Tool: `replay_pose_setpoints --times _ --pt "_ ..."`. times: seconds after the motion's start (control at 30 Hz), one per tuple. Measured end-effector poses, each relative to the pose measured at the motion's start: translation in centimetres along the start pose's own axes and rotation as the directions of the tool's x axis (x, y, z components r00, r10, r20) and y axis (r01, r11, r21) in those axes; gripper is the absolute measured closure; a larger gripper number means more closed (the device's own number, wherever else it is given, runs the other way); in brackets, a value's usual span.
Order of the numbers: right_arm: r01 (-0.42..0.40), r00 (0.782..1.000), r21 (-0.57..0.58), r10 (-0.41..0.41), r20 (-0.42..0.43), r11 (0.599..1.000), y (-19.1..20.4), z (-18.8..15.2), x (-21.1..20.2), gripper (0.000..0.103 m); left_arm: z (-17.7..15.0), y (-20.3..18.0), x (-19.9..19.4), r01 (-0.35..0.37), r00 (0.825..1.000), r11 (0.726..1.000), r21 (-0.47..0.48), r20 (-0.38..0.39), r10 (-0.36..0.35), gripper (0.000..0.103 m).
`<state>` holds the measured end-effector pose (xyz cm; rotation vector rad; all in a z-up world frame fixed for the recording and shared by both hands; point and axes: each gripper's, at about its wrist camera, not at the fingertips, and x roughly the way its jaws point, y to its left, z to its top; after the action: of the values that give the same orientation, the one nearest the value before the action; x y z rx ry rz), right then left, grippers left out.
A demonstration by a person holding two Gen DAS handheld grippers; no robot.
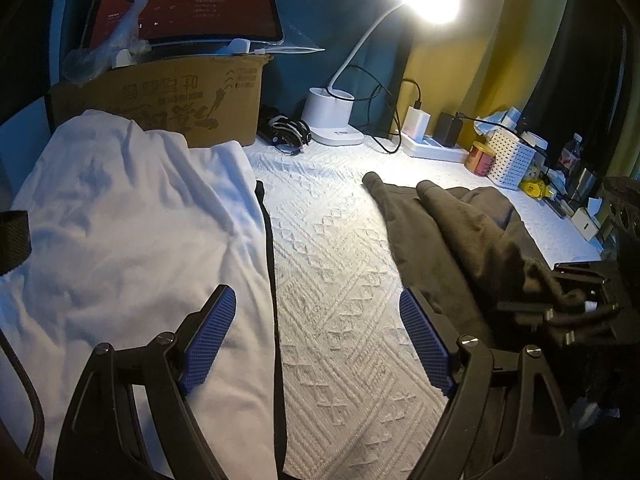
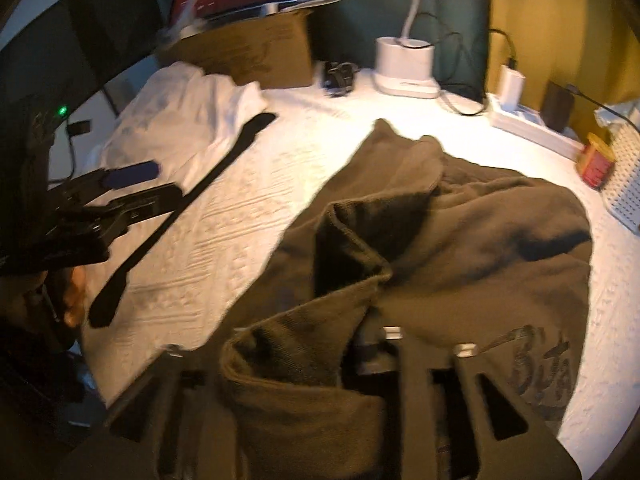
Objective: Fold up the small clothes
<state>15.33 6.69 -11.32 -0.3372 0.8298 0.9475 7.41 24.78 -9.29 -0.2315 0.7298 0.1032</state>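
Observation:
A dark brown garment [image 2: 460,248] with a printed logo lies crumpled on the white textured cover [image 2: 240,208]. My right gripper [image 2: 312,344] is low over its near edge. A fold of the brown cloth drapes over and between the fingers and hides the pads, and the finger arms stand apart. My left gripper [image 1: 320,336] is open above bare cover with nothing between its blue pads [image 1: 212,336]. It hangs between a white garment [image 1: 120,220] on the left and the brown garment [image 1: 440,232] on the right. A black strip [image 1: 270,248] runs along the white garment's edge.
At the back stand a cardboard box [image 1: 180,96] with a tablet [image 1: 192,0] on top, a lit white desk lamp [image 1: 332,116], a power strip [image 1: 432,148] with chargers, a red can [image 1: 478,158] and a white perforated basket [image 1: 510,160]. Cables lie near the lamp.

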Motion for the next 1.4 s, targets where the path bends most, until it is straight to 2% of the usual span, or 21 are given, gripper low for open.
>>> replay_pose_setpoints --times 0.07,0.17,0.33,0.57,0.93,1.33,1.4 --pt "-0.013 1.0 -0.013 0.013 -0.009 1.0 1.1 -0.4 0.0 0.054 -0.1 -0.1 -0.1 0.003 1.0 1.0 0.004 0.002 -0.003 0.02" --pt "-0.075 0.997 -0.018 0.074 -0.035 0.997 2.4 -1.1 0.0 0.054 -0.4 -0.2 -0.2 0.007 1.0 1.0 0.007 0.002 -0.007 0.02" --pt "-0.108 0.991 -0.083 0.1 -0.092 0.991 5.6 -3.2 -0.1 0.049 -0.7 -0.8 -0.4 0.023 1.0 1.0 0.013 0.004 -0.023 0.02" --pt "-0.108 0.993 -0.091 0.103 -0.064 0.99 6.4 -4.8 -2.5 0.049 -0.6 -2.4 -0.2 0.039 0.999 0.998 0.044 -0.006 -0.039 0.02" --pt "-0.014 0.996 0.029 0.012 0.083 0.999 0.8 -5.3 -7.8 0.049 -0.2 -5.8 1.4 0.056 0.997 0.994 0.096 -0.054 -0.051 0.02" --pt "0.046 0.992 0.122 -0.061 0.115 0.991 -6.9 -6.4 -9.1 0.049 1.1 -8.9 4.2 0.086 0.993 0.98 0.178 -0.09 -0.071 0.02" --pt "0.054 0.99 0.136 -0.071 0.119 0.989 -8.4 -6.3 -9.1 0.049 1.7 -9.2 4.8 0.084 0.994 0.979 0.188 -0.087 -0.068 0.024"
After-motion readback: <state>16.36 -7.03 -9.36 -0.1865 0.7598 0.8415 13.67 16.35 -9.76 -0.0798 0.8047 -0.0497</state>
